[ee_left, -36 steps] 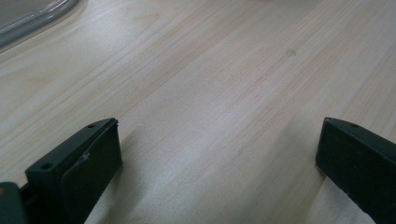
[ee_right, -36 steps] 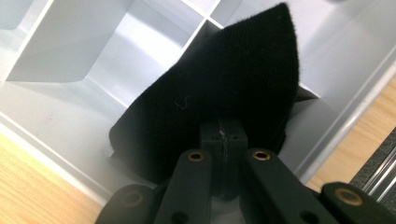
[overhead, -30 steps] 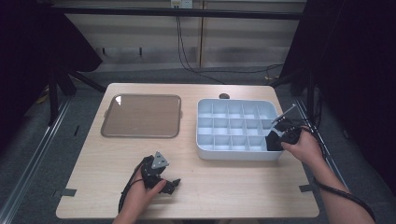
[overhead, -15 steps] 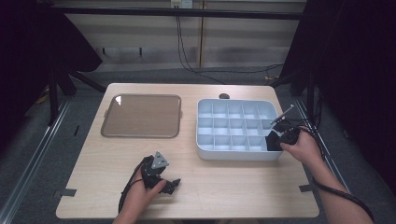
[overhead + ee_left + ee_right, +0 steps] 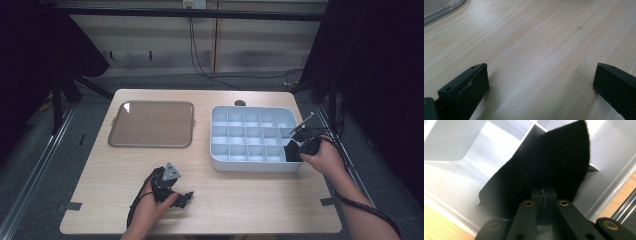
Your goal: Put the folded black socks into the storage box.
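The right gripper (image 5: 543, 195), pinching the black cloth (image 5: 549, 167) over the organizer's (image 5: 220, 161) four-o'clock corner cell, risked snagging its dividers.

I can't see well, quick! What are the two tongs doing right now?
Left tongs: open, holding nothing, low over the wooden table.
Right tongs: closed on a black cloth in the grey divided tray.
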`<state>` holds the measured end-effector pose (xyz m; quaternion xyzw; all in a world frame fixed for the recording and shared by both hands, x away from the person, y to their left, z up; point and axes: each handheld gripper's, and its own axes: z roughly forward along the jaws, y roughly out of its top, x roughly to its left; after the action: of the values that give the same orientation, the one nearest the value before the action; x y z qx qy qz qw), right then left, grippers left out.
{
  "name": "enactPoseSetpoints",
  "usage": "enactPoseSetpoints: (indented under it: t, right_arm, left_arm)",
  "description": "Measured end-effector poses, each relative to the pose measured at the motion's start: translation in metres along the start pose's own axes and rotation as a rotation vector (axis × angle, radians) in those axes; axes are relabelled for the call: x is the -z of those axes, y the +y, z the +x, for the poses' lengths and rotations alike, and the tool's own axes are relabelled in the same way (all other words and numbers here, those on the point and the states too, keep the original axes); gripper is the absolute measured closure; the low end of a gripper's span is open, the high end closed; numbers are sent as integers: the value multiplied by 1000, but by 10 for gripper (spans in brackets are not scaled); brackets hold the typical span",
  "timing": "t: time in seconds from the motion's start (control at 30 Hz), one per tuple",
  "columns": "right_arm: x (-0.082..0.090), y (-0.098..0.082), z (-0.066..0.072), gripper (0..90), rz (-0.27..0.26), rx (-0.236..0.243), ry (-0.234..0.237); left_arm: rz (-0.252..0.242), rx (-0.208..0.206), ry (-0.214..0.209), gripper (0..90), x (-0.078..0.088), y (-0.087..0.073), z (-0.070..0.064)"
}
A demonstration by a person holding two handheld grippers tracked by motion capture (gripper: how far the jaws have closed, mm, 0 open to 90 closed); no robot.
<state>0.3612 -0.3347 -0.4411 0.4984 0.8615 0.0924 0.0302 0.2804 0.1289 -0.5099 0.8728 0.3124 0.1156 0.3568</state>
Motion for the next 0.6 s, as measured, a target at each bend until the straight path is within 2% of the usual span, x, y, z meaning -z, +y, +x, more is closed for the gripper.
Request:
enactPoseSetpoints:
  t: [0.2, 0.33, 0.47, 0.6]
  right_arm:
    - [7, 0, 1, 900, -6, -5, -1]
    - [12, 0, 2, 900, -17, 8, 1]
    - [17, 0, 3, 900, -21, 7, 20]
    - [21, 0, 4, 853, -26, 7, 18]
  left_arm:
    - [0, 0, 0, 0, 0, 0, 0]
    - [0, 0, 0, 0, 0, 0, 0]
    - [0, -1, 0, 0, 0, 0, 0]
    - [2, -7, 4, 0, 0, 0, 0]
